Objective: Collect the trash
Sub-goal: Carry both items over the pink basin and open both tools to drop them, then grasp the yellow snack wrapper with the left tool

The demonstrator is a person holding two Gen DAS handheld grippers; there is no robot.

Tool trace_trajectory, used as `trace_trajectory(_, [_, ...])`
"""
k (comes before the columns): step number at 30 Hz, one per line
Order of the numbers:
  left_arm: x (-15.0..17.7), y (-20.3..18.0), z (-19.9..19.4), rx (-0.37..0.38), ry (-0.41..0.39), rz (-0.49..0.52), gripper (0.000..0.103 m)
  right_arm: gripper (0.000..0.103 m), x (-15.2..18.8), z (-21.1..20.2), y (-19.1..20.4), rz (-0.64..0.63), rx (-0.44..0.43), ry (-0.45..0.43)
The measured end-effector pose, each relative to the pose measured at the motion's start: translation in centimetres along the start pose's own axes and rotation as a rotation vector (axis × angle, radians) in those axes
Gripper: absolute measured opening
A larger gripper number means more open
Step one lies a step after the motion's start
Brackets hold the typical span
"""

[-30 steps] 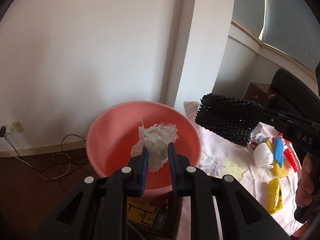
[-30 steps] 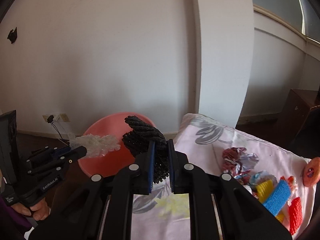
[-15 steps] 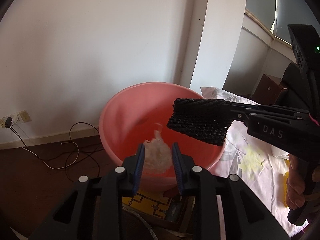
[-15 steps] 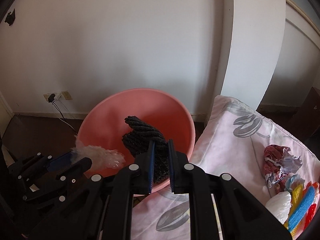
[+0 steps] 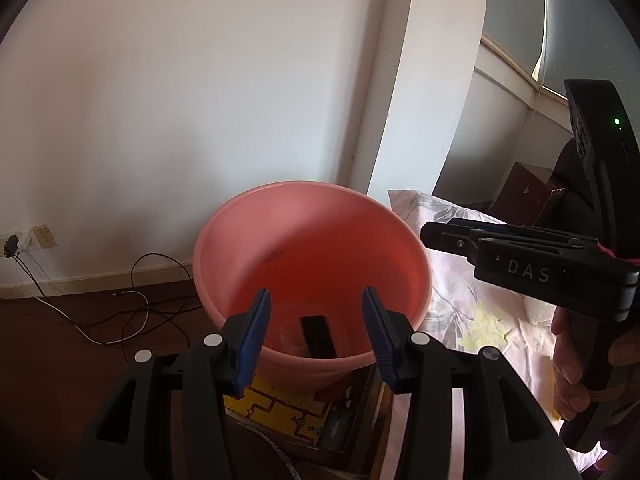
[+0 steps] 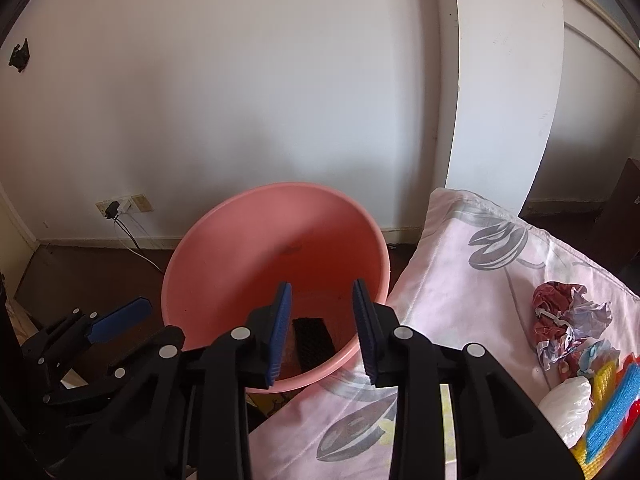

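Both my tools, left [image 5: 316, 334] and right [image 6: 322, 332], have just been opening and stand empty over the pink basin [image 5: 224, 240]; the black mesh [image 6: 314, 340] lies inside. Remaining wrappers [image 6: 568, 320] sit bunched on the bed [image 6: 452, 280]; grabbing there risks snagging the sheet.

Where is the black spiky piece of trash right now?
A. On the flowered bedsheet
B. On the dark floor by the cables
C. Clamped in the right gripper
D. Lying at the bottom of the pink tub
D: the black spiky piece lies inside the pink tub, below the empty right gripper, whose jaws have just been opening.
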State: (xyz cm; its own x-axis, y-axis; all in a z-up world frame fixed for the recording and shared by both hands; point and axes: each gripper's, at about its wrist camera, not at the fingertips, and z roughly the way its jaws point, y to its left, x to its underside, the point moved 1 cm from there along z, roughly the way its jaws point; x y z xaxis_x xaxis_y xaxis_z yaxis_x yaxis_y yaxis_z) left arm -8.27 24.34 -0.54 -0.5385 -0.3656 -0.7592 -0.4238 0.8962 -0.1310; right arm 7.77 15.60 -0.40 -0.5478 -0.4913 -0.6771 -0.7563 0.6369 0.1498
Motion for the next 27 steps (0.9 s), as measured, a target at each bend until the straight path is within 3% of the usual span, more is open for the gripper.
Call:
trace_trajectory(13, [-0.3, -4.8, -1.4, 0.148, -0.035, 0.049, 0.047, 0.032, 2.0, -4.5, -2.0, 0.016, 0.062, -0.095])
trace_trajectory(27, [1.4, -13.3, -1.1, 0.365, 0.036, 0.213, 0.047, 0.032, 9.0, -11.0, -11.2, 0.202, 0.219, -0.098])
